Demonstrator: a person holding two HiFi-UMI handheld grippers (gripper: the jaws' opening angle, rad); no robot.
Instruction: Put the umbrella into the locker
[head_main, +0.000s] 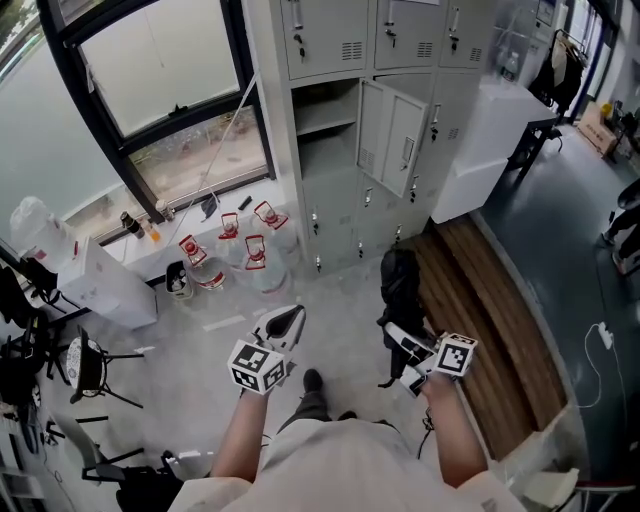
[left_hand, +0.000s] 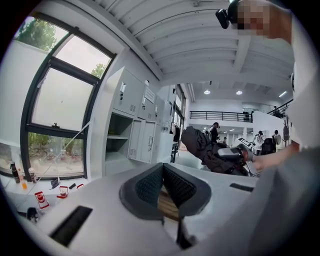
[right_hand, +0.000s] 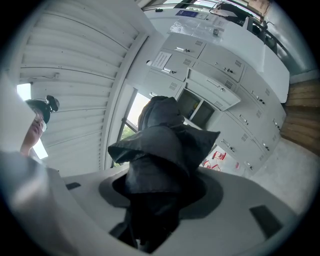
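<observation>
The black fabric umbrella (head_main: 400, 285), folded with its canopy loosely bunched, hangs off the floor just right of centre in the head view, its far end toward the top of the frame. The grey metal locker (head_main: 330, 120) stands at upper centre, one door swung open on a shelved compartment.

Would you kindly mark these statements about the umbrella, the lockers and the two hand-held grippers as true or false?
1. The right hand-held gripper is closed on the umbrella. True.
2. The left hand-held gripper grips the umbrella too. False: its jaws are together with nothing between them.
3. One locker door in the bank of lockers stands open. True.
4. The umbrella already lies inside a locker. False: it is held out in front of the lockers, above the floor.
</observation>
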